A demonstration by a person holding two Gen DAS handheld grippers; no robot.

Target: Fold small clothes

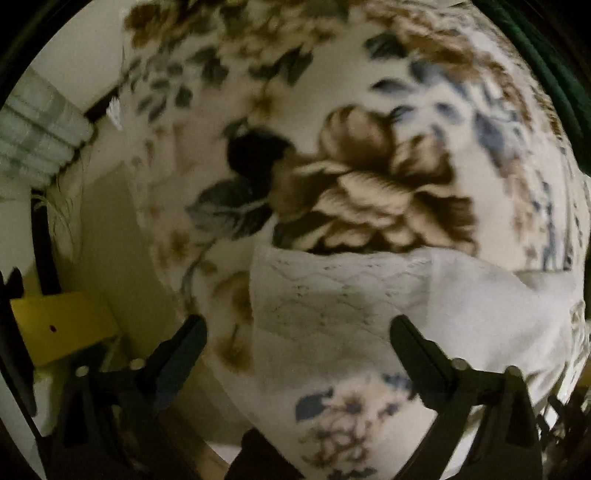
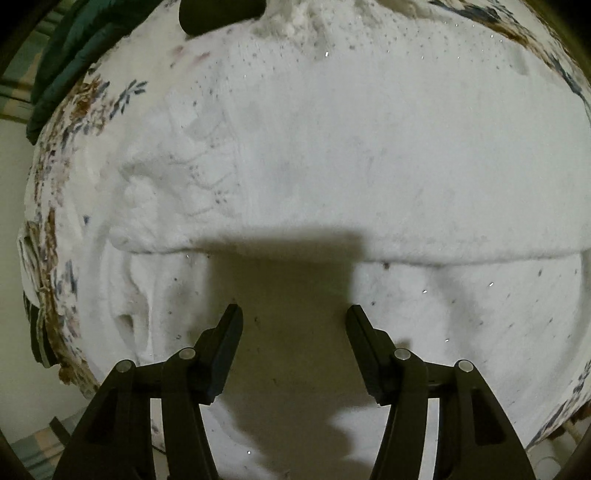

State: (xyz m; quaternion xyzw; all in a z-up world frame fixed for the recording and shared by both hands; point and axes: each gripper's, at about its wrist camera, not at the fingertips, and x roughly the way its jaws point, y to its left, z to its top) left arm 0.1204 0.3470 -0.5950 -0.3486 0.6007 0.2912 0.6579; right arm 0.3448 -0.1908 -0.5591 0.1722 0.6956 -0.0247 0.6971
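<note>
A white garment with a lace band (image 1: 343, 295) lies flat on a floral blanket (image 1: 369, 177) in the left wrist view, which is blurred. My left gripper (image 1: 297, 328) points down over the garment's lace edge, jaws open wide, nothing pinched between them. In the right wrist view a white knitted garment (image 2: 332, 166) fills most of the picture, with a folded edge (image 2: 443, 254) running across it. My right gripper (image 2: 294, 314) hovers just below that edge, jaws open and empty, casting a shadow on the cloth.
The blanket's left edge drops to a pale floor with a yellow object (image 1: 62, 325) and plaid fabric (image 1: 40, 129). A dark patch (image 1: 255, 151) sits on the blanket. Green cloth (image 2: 74, 44) and a dark object (image 2: 218, 14) lie beyond the knitted garment.
</note>
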